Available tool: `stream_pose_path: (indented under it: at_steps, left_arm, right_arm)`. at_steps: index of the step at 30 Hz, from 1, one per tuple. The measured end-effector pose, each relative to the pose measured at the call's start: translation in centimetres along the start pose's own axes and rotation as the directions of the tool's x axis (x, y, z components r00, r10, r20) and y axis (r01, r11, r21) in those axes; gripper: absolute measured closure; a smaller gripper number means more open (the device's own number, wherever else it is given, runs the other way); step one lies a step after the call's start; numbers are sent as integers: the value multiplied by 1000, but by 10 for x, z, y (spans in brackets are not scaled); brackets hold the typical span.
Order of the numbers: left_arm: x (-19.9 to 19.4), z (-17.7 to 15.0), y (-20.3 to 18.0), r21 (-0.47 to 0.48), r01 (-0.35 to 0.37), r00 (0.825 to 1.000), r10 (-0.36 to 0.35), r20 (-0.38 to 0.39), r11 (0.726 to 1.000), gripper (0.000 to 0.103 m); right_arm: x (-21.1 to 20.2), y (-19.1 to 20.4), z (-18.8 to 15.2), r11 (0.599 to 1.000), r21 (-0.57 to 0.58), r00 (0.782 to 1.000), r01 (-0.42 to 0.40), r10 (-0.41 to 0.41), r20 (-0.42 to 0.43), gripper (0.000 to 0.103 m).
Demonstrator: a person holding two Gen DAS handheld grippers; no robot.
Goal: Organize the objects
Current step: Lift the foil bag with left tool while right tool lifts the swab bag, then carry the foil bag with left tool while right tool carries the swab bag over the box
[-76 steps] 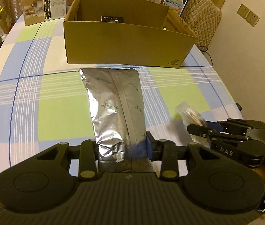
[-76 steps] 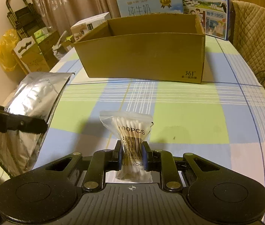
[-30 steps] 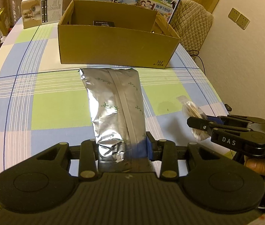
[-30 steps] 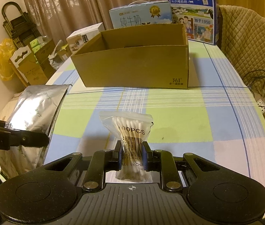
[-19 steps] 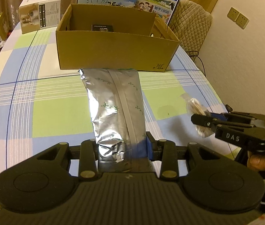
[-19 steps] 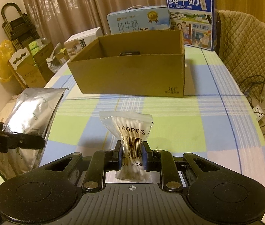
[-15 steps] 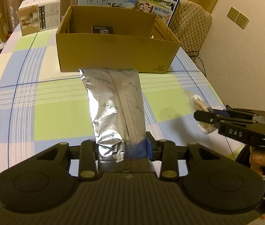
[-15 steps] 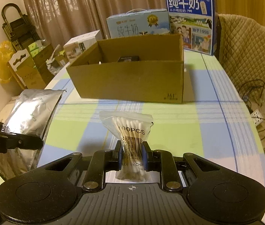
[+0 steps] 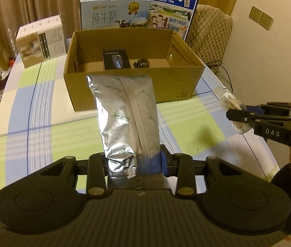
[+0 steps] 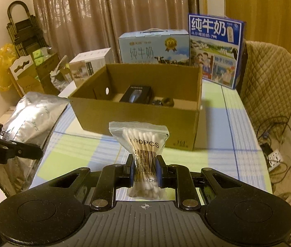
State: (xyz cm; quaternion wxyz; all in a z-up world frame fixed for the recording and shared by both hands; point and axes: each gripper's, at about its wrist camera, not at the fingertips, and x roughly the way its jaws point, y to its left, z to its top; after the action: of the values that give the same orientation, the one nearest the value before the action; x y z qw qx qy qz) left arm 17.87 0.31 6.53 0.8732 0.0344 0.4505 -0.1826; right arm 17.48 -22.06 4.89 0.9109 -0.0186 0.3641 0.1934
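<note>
Crinkled, shiny silver foil pouch, clear glossy plastic bag of cotton swabs, matt brown corrugated cardboard box, smooth checked tablecloth, matt black plastic grippers, quilted fabric chair cover

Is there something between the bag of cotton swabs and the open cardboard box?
Nothing visible does. The bag of cotton swabs, held in the right tongs, faces only bare tablecloth before the cardboard box, whose top is open.
</note>
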Motion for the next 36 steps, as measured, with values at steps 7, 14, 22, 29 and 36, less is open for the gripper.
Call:
stream_pose_path:
  at_steps: [7, 14, 22, 29, 36]
  left_arm:
    - [6, 23, -1, 36, -1, 1000, 1, 7, 999, 72]
    - [15, 39, -4, 71, -5, 1000, 4, 9, 997, 72]
    - [29, 54, -1, 85, -5, 1000, 5, 6, 996, 72]
    - [38, 74, 10, 78, 1, 1000, -2, 9, 997, 72]
    - [42, 108, 25, 72, -16, 999, 13, 37, 997, 72]
  right_arm:
    - [7, -2, 20, 1000, -19, 1000, -10, 10, 14, 86]
    - [15, -7, 37, 999, -37, 1000, -14, 15, 22, 86]
    - [26, -11, 57, 999, -48, 999, -17, 18, 31, 86]
    - [39, -20, 80, 999, -33, 999, -21, 22, 34, 86]
    - [57, -30, 112, 999, -36, 999, -4, 5, 41, 86]
